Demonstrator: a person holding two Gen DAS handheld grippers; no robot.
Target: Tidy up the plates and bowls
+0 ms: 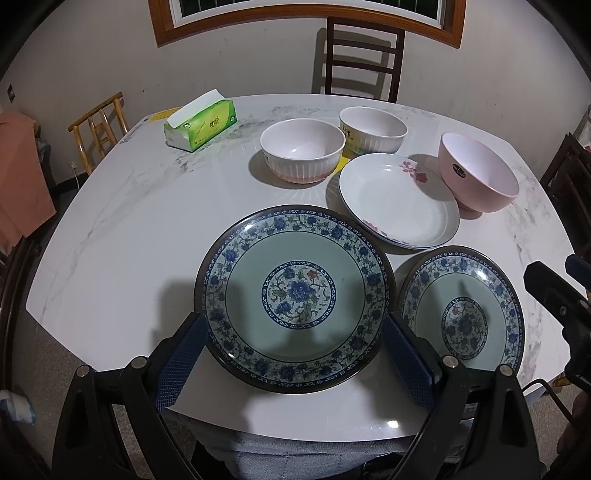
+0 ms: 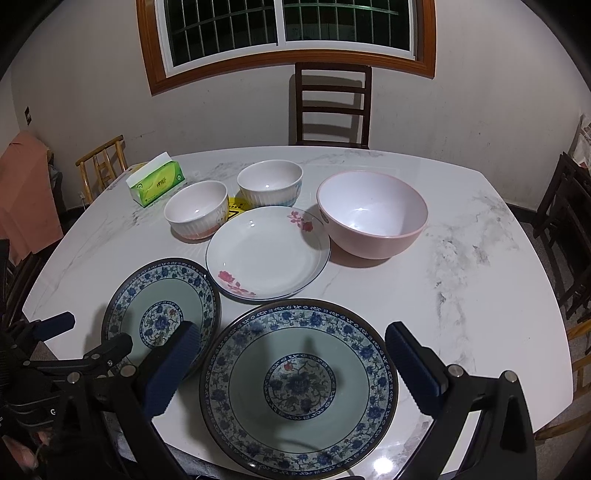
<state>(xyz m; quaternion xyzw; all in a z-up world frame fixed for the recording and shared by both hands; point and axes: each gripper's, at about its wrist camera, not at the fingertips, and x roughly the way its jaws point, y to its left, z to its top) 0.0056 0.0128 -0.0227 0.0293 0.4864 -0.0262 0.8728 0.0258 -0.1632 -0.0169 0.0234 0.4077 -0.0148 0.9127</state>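
At the near edge of the tabletop (image 1: pixel 110 229) we hold both grippers low, jaws spread wide and gripping nothing; the left gripper (image 1: pixel 295 354) frames one blue plate (image 1: pixel 295 299) between its blue pads, the pads close beside the rim, though we cannot tell if they touch it; the right gripper (image 2: pixel 293 365) straddles the other blue plate (image 2: pixel 299 387) the same way, apart from its rim; the two blue plates lie side by side along the near edge, almost touching, the second one (image 1: pixel 463 314) showing at the right of the left view and the first (image 2: pixel 162 306) at the left of the right view.

Just beyond them, toward the middle, lies a white plate (image 2: pixel 267 253) with pink flowers, its near rim close to both blue plates; at its right, near the rim, stands a pink bowl (image 2: pixel 371 214), upright; behind the white plate's left side stand two ribbed bowls, the nearer (image 2: pixel 195 214) with a pink base, the farther (image 2: pixel 269 184) beside it, a yellow sticker (image 2: pixel 236 208) on the tabletop between them.

Toward the far left corner sits a green tissue box (image 2: pixel 155 182); past the far edge stands a dark chair (image 2: pixel 332 105) against the wall, under a window (image 2: pixel 288 33); a light wooden chair (image 2: pixel 101 166) stands off the left corner.
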